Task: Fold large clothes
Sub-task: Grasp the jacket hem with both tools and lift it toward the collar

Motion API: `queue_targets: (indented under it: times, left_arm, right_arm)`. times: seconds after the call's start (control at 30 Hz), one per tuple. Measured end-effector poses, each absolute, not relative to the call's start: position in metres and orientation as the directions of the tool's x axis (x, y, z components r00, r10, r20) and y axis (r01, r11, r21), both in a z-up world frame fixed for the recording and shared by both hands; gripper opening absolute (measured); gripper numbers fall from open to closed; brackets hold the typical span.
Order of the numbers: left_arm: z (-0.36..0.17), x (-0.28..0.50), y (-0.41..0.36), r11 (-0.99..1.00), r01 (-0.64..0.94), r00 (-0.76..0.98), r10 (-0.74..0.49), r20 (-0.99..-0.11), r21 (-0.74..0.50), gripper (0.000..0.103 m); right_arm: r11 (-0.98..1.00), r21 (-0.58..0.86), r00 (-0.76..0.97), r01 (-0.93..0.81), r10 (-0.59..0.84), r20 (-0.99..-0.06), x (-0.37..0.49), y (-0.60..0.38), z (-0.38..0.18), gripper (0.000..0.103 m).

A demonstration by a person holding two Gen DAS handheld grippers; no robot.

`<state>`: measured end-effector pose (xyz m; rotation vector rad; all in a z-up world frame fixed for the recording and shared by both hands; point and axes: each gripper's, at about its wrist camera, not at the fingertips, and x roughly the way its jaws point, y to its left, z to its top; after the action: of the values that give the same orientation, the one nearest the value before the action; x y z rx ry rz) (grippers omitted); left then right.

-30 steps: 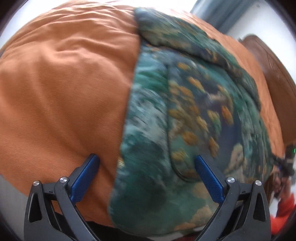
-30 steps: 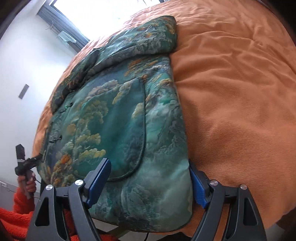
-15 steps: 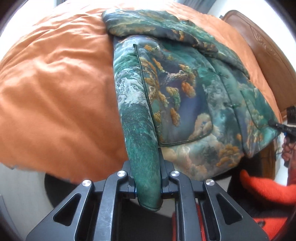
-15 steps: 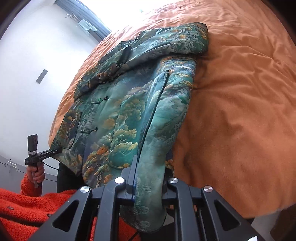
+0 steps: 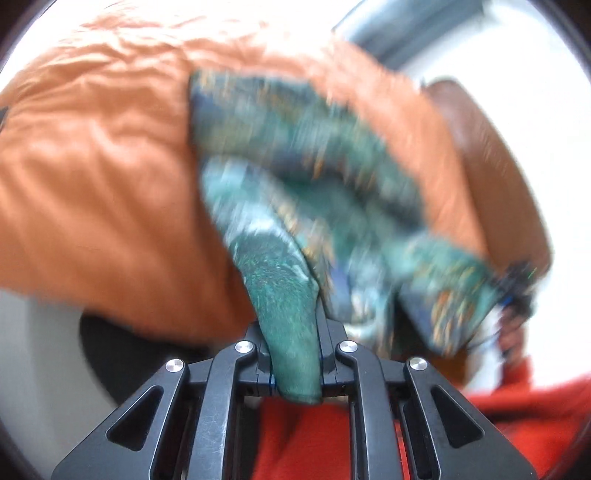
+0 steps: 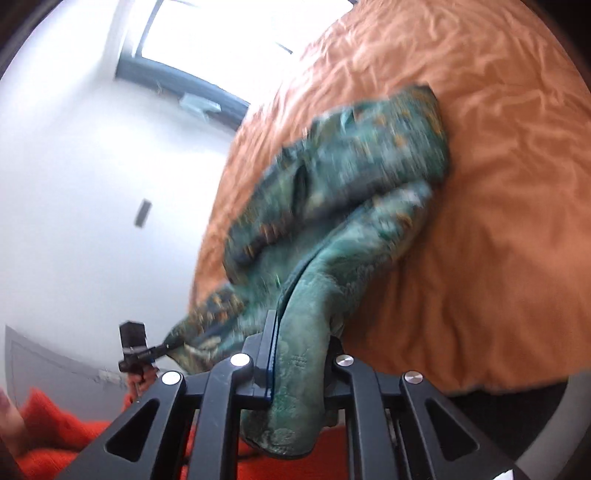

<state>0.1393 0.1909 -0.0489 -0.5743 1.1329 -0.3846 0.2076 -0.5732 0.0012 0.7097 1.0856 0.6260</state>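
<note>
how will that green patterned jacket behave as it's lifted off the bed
Probably floppy: the jacket sags between the left claw and right claw. Its bunched hem looks thick, so likely somewhat padded. The sheen hints it may slide on the orange bedcover.

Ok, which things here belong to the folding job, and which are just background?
Part of the job:
- green padded jacket with orange landscape print
- left gripper, shut on its hem
- right gripper, shut on its hem
- orange quilted bedspread beneath it

Background:
- brown wooden headboard
- window
- red knit sleeve
</note>
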Motion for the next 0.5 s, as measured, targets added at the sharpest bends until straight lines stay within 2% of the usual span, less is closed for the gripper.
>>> queue_targets:
  times: [0.07,0.27,0.37,0.4,0.43,0.5]
  left_arm:
    - [-0.037,0.182,0.201,0.767,-0.027,0.43,-0.57,-0.701,-0.641,0.013]
    - [-0.029,0.317,0.188,0.854,-0.052,0.536,-0.413,-0.736,-0.517,0.014]
    - [-0.054,0.367,0.184,0.853,-0.119,0.524,-0.38,-0.762,-0.508,0.028]
    - [-0.061,0.378,0.181,0.855,-0.141,0.51,-0.37,-0.777,-0.5,0.036]
    - [-0.067,0.386,0.177,0.859,-0.156,0.504,-0.355,-0.788,-0.487,0.049]
    - [-0.069,0.386,0.172,0.861,-0.175,0.515,-0.334,-0.79,-0.478,0.067]
  right_arm:
    - [0.615,0.782,0.384,-0.099,0.749,-0.54,0.249,-0.57,0.007,0.014]
    - [0.626,0.78,0.464,-0.009,0.694,-0.551,0.397,-0.56,-0.018,0.014]
    - [0.614,0.785,0.492,0.076,0.662,-0.566,0.446,-0.566,-0.049,0.018]
    - [0.588,0.798,0.488,0.132,0.662,-0.568,0.459,-0.567,-0.066,0.019]
    - [0.557,0.809,0.486,0.187,0.664,-0.569,0.462,-0.575,-0.08,0.023]
    - [0.479,0.841,0.501,0.253,0.678,-0.537,0.467,-0.579,-0.1,0.039]
